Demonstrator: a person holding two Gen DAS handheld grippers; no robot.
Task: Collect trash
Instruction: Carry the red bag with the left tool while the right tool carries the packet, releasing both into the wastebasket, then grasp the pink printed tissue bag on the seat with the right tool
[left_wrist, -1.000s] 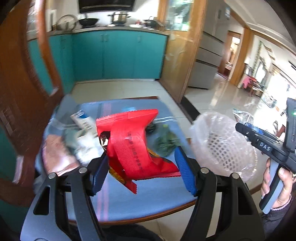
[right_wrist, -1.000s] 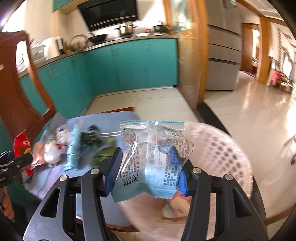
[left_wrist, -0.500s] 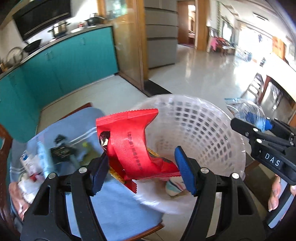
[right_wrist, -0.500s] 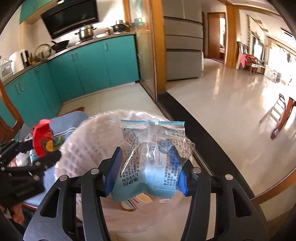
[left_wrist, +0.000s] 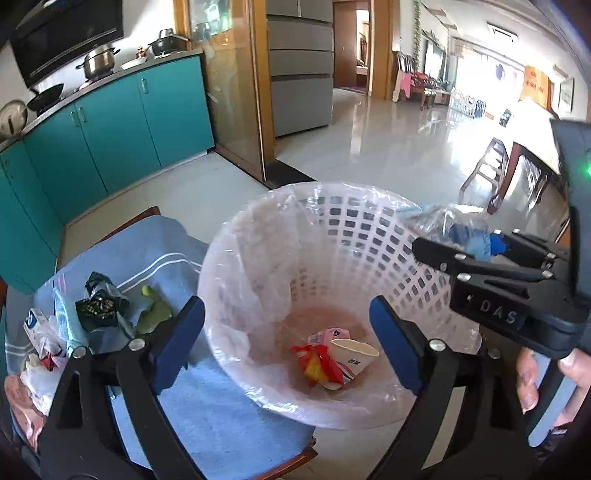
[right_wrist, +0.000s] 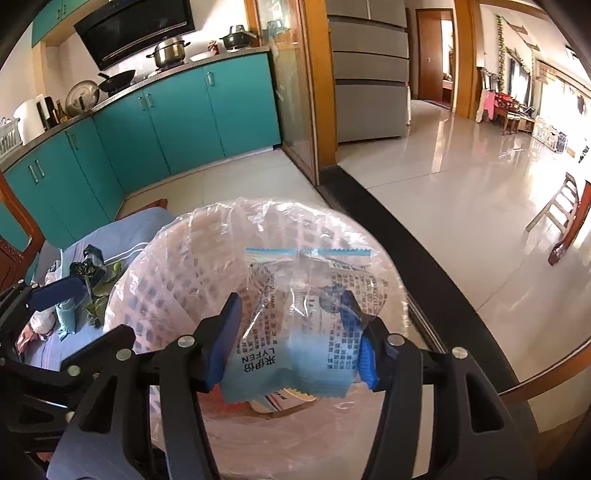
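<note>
White plastic lattice, lined with a thin clear bag: that is the round waste basket (left_wrist: 258, 258) standing at the edge of the bench (left_wrist: 155, 240) with its blue striped cloth, and both claws hang over it. At its bottom lie a crumpled red wrapper (left_wrist: 314, 360), a white paper cup (left_wrist: 354, 352) and a scrap of pink packaging, so part of the collecting is done. On the cloth beside the basket more rubbish waits: a dark torn sachet (left_wrist: 101, 308), some green scraps (left_wrist: 155, 317), and a heap of pale wrappers (left_wrist: 40, 343) by the bench's far-left end. The left claw (left_wrist: 288, 339) has just been opening; its blue pads stand wide apart with nothing between them, right above the basket's mouth. The right claw (right_wrist: 291, 339) is clamped on a clear and pale-blue printed snack wrapper (right_wrist: 303, 317), held over the basket's rim and not yet let go. By my reckoning that wrapper goes in next, then the litter on the cloth.
</note>
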